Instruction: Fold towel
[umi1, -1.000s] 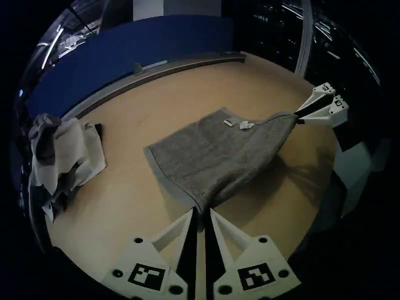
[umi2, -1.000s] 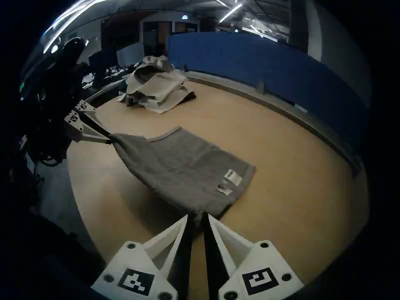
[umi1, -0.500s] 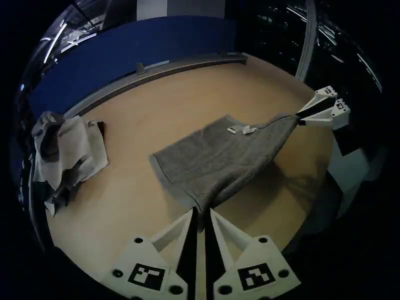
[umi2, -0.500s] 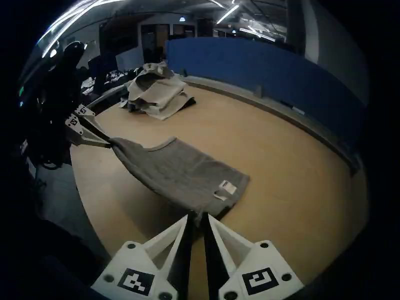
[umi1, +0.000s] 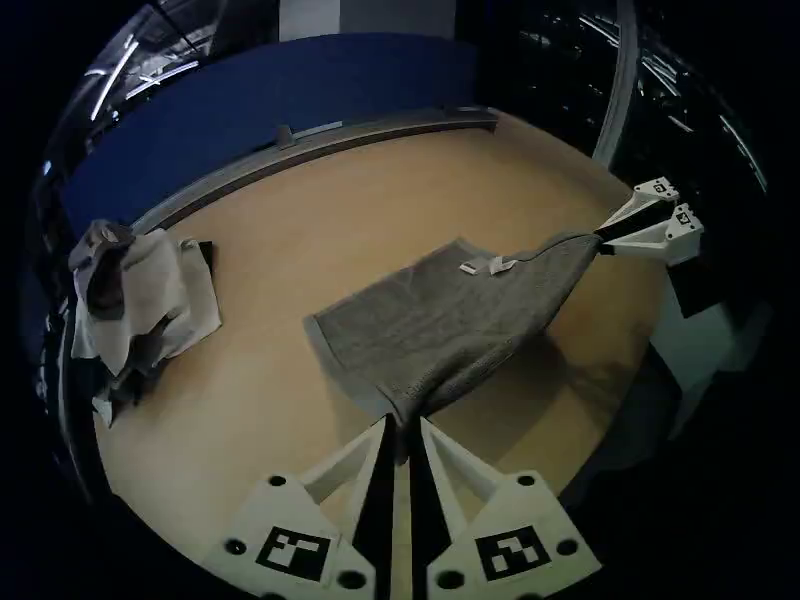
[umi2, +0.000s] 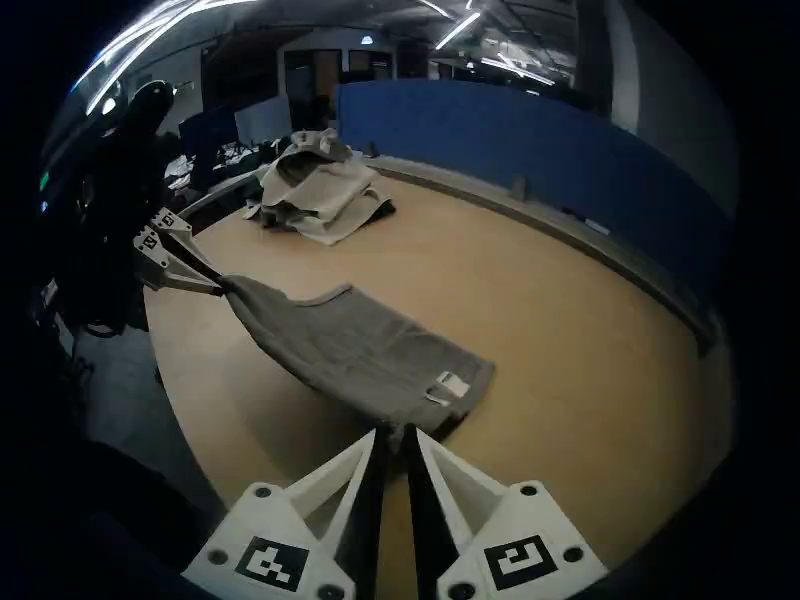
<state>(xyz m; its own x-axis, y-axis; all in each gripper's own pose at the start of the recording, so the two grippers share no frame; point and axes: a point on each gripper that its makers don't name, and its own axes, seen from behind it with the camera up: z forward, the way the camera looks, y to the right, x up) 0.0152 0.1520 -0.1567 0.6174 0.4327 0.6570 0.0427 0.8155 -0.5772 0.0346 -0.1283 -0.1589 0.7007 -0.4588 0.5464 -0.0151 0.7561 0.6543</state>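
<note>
A grey towel (umi1: 450, 315) with two white tags lies partly on the wooden table (umi1: 300, 230), its near edge lifted off the surface. My left gripper (umi1: 403, 432) is shut on one near corner of the towel. In the left gripper view the right gripper (umi1: 602, 238) is at the right, pinching the other near corner. In the right gripper view the towel (umi2: 350, 345) stretches from my right gripper (umi2: 397, 438), shut on its corner, to the left gripper (umi2: 218, 285) at the left. The towel's far edge rests on the table (umi2: 560, 330).
A heap of pale and grey cloths (umi1: 135, 300) sits on the table's left side, seen as the far heap (umi2: 320, 190) in the right gripper view. A blue partition (umi1: 270, 110) runs along the table's far edge. A dark figure (umi2: 100, 180) stands behind the left gripper.
Both grippers have risen and pulled back slightly with the towel corners. More of the towel's near half hangs off the table, and its resting part looks shorter.
</note>
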